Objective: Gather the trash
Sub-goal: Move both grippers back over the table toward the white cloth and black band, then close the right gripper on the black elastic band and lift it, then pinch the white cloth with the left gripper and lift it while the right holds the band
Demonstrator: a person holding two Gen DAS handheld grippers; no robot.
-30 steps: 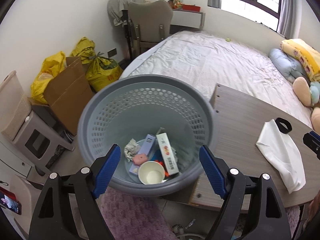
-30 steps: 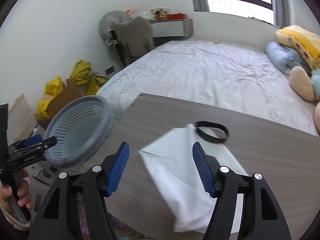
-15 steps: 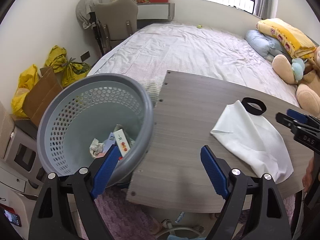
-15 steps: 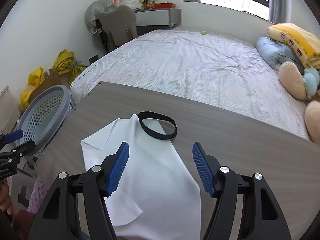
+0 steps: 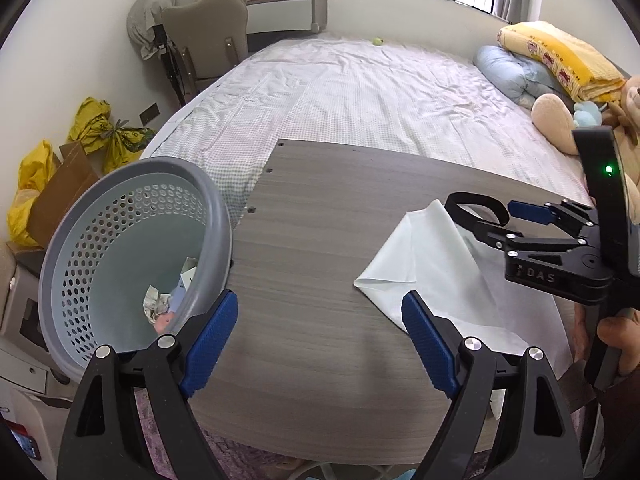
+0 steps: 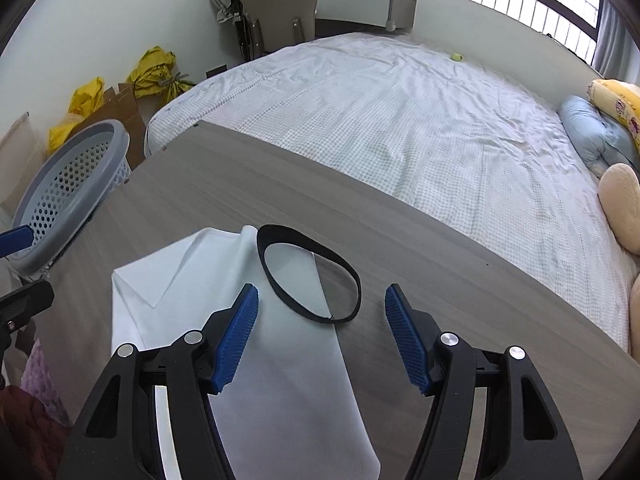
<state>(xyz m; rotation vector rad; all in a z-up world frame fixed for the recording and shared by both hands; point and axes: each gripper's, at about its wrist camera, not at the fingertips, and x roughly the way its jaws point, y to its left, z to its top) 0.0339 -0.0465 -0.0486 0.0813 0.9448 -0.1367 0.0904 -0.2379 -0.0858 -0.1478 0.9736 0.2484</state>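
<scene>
Fingers spread and empty, the right gripper hovers over a black band and white cloth on the tabletop; the left gripper, also open, is beside the bin. Next likely: lowering to pinch the band.

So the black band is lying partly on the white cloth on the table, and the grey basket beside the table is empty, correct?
Not quite. The grey basket is not empty: the left wrist view shows crumpled paper and other trash at its bottom. The rest holds: the black band lies partly on the white cloth, partly on the bare table.
</scene>
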